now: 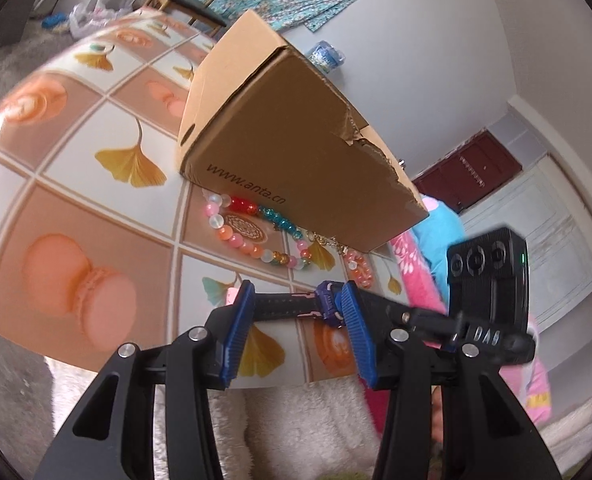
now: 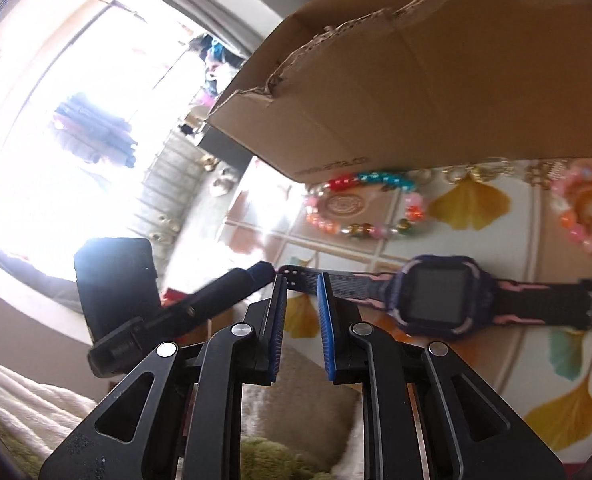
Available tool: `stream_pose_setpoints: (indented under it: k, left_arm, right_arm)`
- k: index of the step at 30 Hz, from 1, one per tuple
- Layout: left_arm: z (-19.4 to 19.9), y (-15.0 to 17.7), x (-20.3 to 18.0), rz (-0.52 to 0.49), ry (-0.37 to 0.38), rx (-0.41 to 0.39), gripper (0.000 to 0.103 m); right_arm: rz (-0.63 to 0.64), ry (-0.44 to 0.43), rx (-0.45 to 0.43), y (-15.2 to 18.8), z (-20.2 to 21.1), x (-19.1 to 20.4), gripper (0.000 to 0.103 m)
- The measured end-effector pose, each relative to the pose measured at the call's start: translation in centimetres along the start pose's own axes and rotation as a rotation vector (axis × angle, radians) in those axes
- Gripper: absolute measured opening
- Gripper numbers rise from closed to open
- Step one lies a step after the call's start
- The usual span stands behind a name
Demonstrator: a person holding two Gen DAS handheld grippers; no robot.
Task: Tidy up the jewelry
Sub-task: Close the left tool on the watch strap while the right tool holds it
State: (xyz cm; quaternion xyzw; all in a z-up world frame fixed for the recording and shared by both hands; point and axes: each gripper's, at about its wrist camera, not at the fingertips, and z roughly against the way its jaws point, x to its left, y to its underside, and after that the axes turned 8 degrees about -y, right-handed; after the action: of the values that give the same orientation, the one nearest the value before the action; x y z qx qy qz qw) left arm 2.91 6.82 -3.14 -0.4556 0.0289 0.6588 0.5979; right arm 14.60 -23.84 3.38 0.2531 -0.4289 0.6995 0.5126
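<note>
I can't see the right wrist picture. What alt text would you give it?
A purple and pink smartwatch lies flat on a tablecloth printed with ginkgo leaves, the right gripper at one strap end with its jaws nearly shut. Behind it a colourful bead bracelet lies against a torn cardboard box.
</note>
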Motion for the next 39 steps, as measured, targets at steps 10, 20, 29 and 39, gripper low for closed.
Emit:
stream_pose_setpoints:
  k: [10, 20, 29, 39]
  left_arm:
    - [0.1, -0.2, 2.3, 0.073, 0.000, -0.001, 0.045]
    - [-0.1, 0.1, 3.3, 0.136, 0.013, 0.039, 0.045]
    - [-1.3, 0.4, 2.5, 0.156, 0.061, 0.097, 0.045]
    - [-1.2, -0.2, 0.8, 0.072, -0.093, 0.067, 0.035]
  right_arm:
    - [0.102, 0.080, 0.129, -1.1, -3.7, 0.6, 0.016]
    - [0.103, 0.159, 0.141, -0.2, -4.5, -0.2, 0.008]
    - [0.101, 0.144, 0.114, 0.2, -3.1, -0.3, 0.008]
    - [0.093, 0.115, 0.091, 0.5, -1.9, -1.0, 0.003]
